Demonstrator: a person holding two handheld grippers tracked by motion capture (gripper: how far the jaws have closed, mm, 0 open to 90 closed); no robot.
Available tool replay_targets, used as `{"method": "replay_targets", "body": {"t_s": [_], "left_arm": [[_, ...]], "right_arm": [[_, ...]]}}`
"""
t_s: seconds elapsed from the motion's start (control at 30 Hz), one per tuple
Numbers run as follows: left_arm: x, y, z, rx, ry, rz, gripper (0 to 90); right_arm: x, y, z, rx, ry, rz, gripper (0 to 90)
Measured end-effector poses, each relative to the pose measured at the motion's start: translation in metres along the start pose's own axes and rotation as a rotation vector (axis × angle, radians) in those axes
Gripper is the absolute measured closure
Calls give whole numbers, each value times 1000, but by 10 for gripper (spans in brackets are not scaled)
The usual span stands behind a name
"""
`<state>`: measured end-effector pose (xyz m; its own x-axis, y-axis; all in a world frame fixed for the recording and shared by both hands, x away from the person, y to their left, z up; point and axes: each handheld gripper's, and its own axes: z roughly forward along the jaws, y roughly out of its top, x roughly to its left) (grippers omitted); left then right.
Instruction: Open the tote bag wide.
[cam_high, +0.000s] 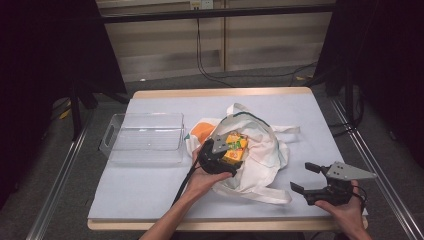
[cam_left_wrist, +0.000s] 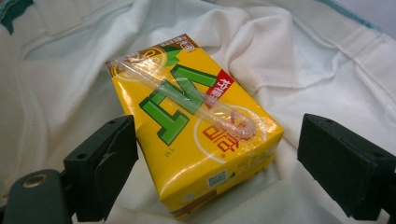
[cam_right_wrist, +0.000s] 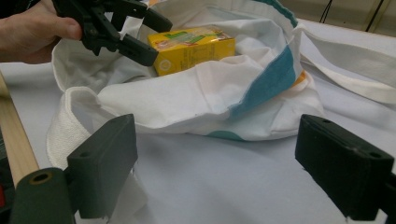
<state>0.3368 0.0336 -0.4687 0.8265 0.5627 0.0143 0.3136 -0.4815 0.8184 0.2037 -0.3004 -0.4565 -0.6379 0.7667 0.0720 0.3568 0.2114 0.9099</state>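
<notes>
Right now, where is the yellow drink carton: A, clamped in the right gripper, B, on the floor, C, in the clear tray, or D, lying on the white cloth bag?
D: the carton lies on the folds of the bag, between the open jaws of the left gripper, which do not press on it.
</notes>
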Motion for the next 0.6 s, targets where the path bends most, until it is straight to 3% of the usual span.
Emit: {"method": "replay_targets", "body": {"t_s": [0.3,0.33,0.4,0.5,0.6], "left_arm": [[2,-4,5,-1,19,-13,114],[2,-5,5,2,27,-29,114],[3,-6,5,5,22,-18,120],[2,-7,6,10,33,-18,168],[4,-7,4,-2,39,-51,224]], "right_arm": [[1,0,1,10,14,-6,120],[1,0,1,15,18,-3,119],[1,0,2,23,27,3,117],[0,0,2,19,28,9,117],[-1,0,2,19,26,12,117]]}}
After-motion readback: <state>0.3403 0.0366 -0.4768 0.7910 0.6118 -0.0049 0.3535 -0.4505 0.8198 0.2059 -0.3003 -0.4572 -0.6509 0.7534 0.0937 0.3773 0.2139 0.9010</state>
